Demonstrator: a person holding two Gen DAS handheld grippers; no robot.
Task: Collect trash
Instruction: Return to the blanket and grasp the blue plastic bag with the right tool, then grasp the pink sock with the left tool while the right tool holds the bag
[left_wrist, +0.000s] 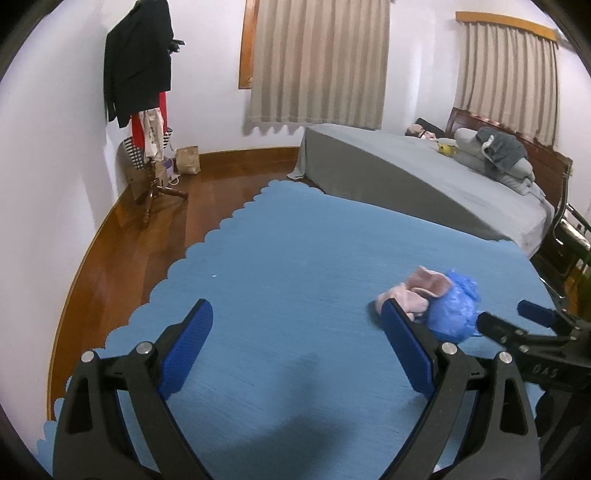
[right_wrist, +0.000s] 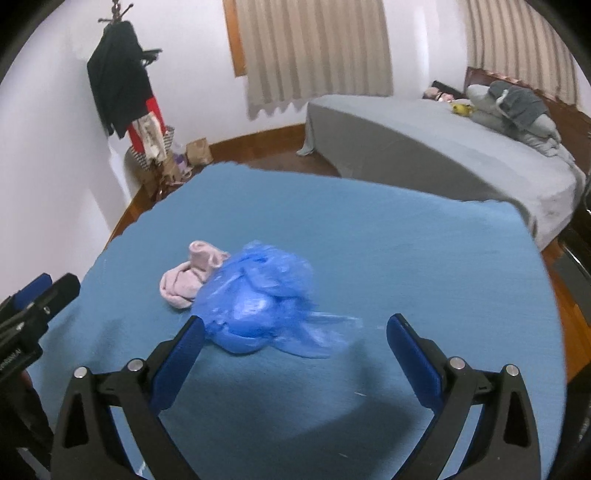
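A crumpled blue plastic bag (right_wrist: 258, 295) lies on the blue tablecloth (right_wrist: 406, 258), with a pink cloth wad (right_wrist: 192, 275) touching its far left side. My right gripper (right_wrist: 295, 328) is open and empty, its jaws wide apart just in front of the bag, which reaches in between them. In the left wrist view the bag (left_wrist: 454, 310) and pink wad (left_wrist: 417, 291) lie to the right. My left gripper (left_wrist: 297, 314) is open and empty over bare cloth, left of them. The right gripper (left_wrist: 517, 317) shows at the right edge there.
A grey bed (left_wrist: 406, 177) with pillows stands beyond the table on the right. A coat stand (left_wrist: 144, 92) with clothes and a paper bag (left_wrist: 188, 158) are by the far wall. Wooden floor (left_wrist: 147, 240) lies left of the table's scalloped edge.
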